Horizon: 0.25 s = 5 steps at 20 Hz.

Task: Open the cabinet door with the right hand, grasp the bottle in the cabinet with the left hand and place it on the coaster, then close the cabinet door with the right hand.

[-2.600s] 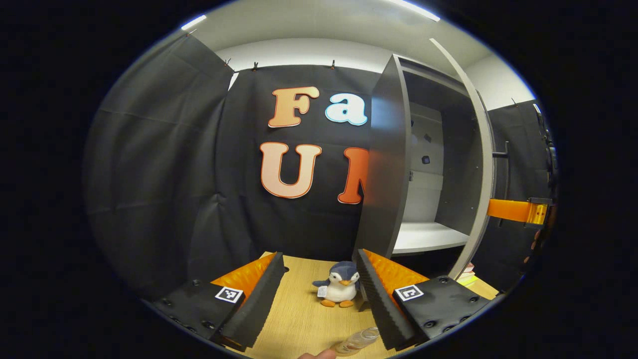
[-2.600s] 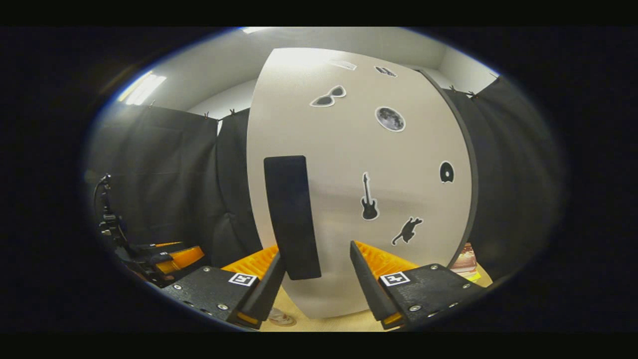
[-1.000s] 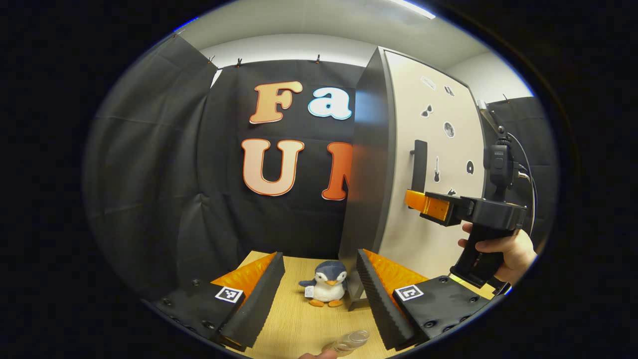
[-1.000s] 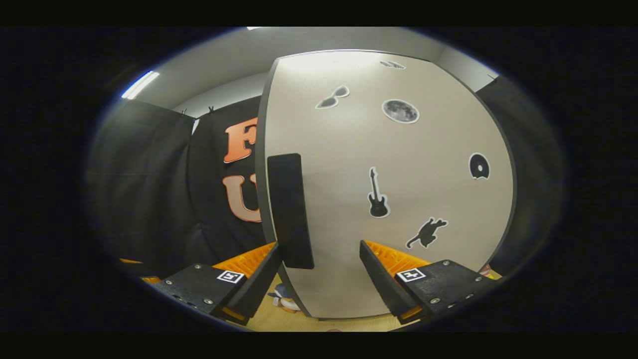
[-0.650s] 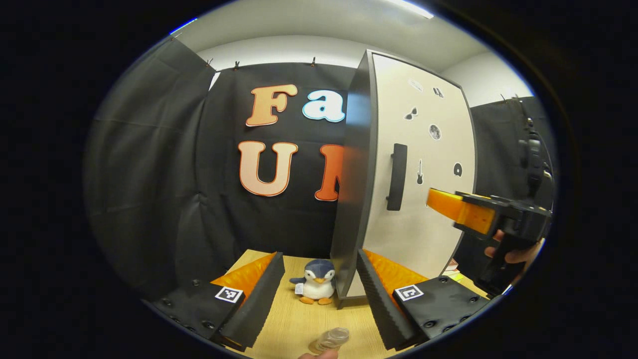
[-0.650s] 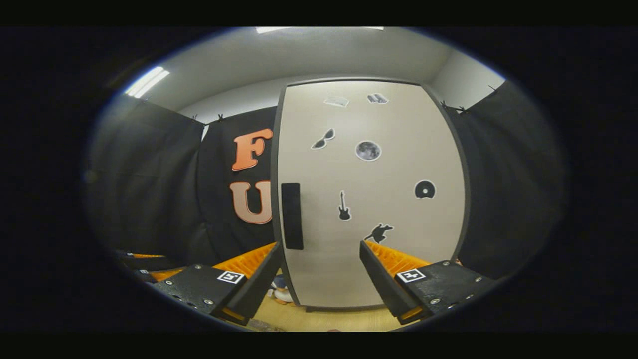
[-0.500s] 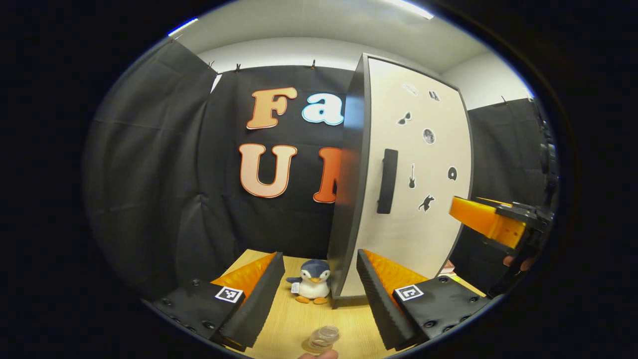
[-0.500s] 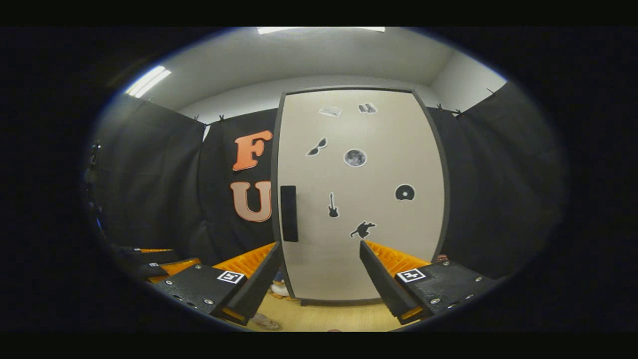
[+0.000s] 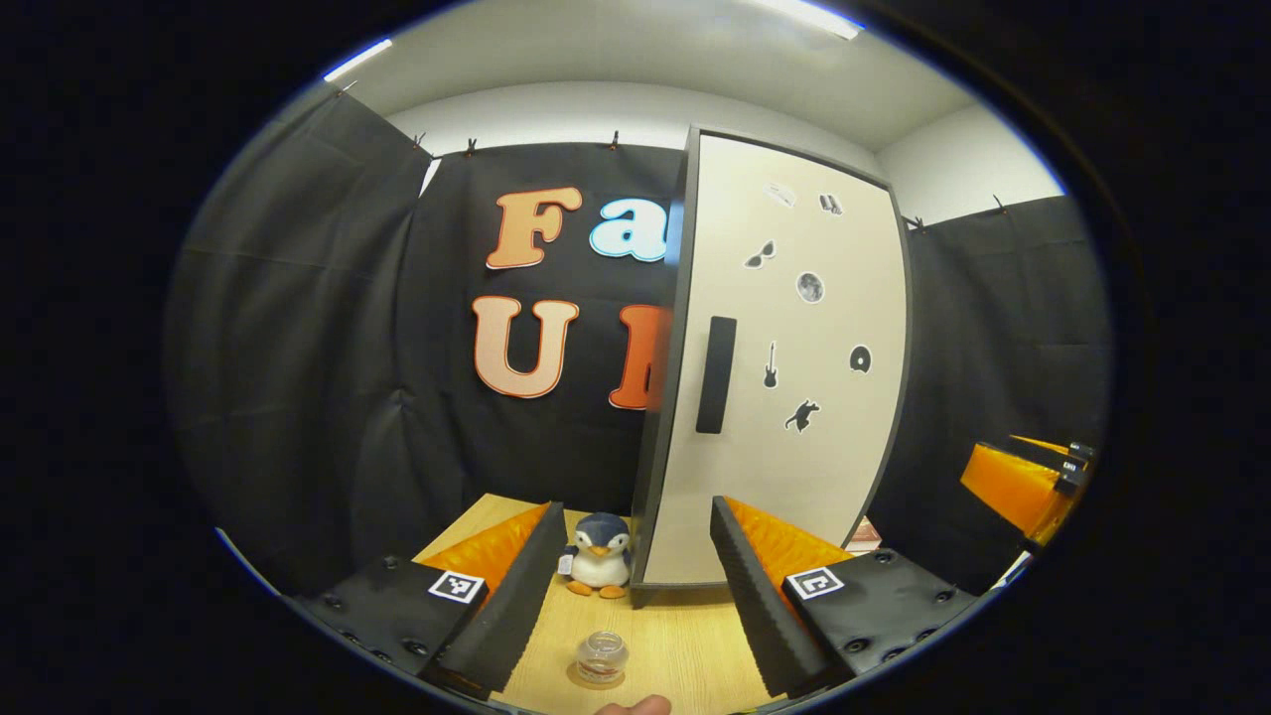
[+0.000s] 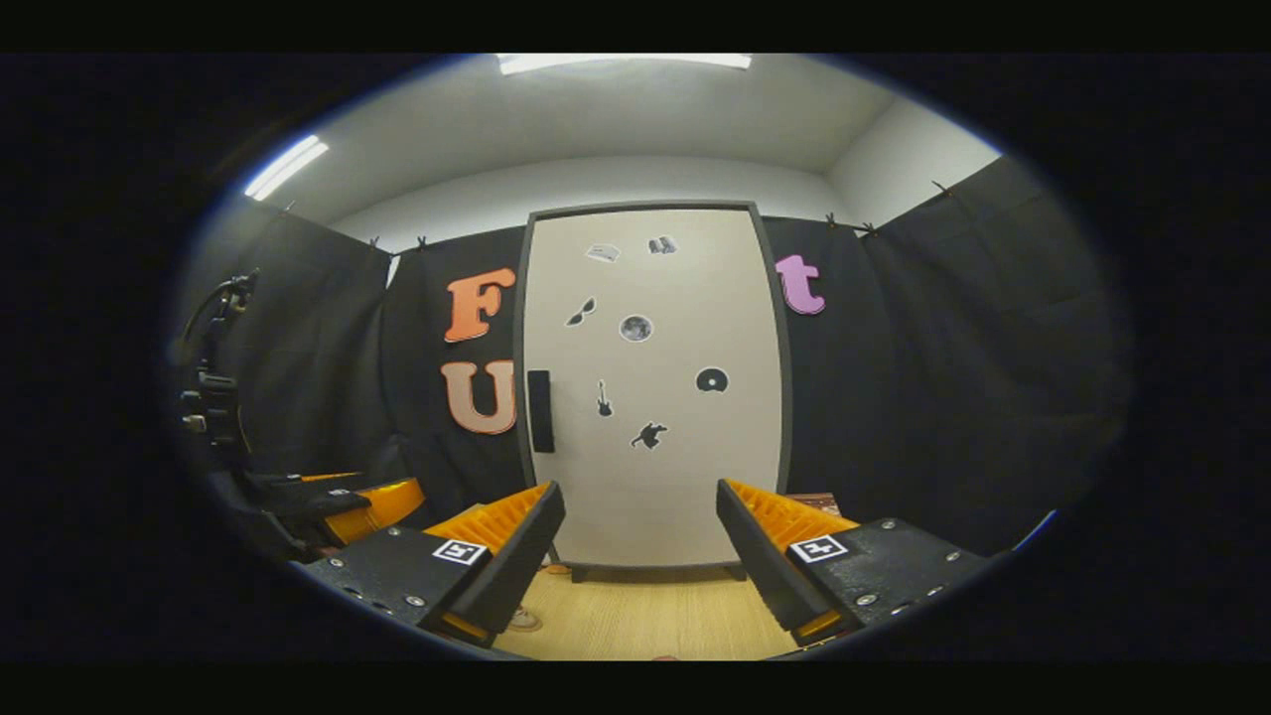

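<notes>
The small clear bottle (image 9: 602,657) stands upright on the tabletop (image 9: 675,645), near a toy penguin (image 9: 599,567). The cabinet door (image 10: 650,387) is shut. The left gripper (image 9: 630,586) has its jaws wide open, holding nothing. The right gripper (image 10: 640,561) is wide open and empty too.

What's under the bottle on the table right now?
In the left gripper view the bottle stands upright on the wooden table, between the open left gripper fingers. A dark ring at its base may be the coaster; the bottle covers most of it, so I can't confirm.
</notes>
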Available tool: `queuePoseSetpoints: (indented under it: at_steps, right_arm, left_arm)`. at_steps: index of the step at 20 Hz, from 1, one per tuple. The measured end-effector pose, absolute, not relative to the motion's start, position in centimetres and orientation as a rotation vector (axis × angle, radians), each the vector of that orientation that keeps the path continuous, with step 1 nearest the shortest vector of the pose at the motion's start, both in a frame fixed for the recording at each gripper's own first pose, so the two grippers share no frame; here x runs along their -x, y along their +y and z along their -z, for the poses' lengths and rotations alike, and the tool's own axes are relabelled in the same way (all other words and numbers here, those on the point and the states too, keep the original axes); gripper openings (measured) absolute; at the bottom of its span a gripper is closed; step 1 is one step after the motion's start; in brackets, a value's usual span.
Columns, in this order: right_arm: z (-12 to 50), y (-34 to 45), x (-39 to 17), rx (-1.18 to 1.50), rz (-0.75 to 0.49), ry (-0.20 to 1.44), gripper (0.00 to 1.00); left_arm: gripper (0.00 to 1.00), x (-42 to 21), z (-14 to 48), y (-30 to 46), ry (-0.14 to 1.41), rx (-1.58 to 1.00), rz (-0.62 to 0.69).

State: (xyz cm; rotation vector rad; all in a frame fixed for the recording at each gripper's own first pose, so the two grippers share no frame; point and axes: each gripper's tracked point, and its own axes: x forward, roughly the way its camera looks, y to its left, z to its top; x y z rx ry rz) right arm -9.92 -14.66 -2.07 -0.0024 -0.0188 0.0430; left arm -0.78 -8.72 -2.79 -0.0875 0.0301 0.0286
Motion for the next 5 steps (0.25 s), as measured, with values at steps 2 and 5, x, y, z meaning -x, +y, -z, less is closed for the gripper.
queuePoseSetpoints:
  at_steps: [2, 5]
  right_arm:
    - [2.1, -15.2, 10.8, 0.004, -0.046, -0.021, 0.95]
    - [1.8, -15.4, 11.6, -0.004, -0.053, -0.032, 0.95]
  left_arm:
    - [0.96, 1.7, 2.5, -9.2, 0.027, 0.075, -0.031]
    - [0.95, 2.6, 2.0, -9.4, 0.02, 0.062, -0.036]
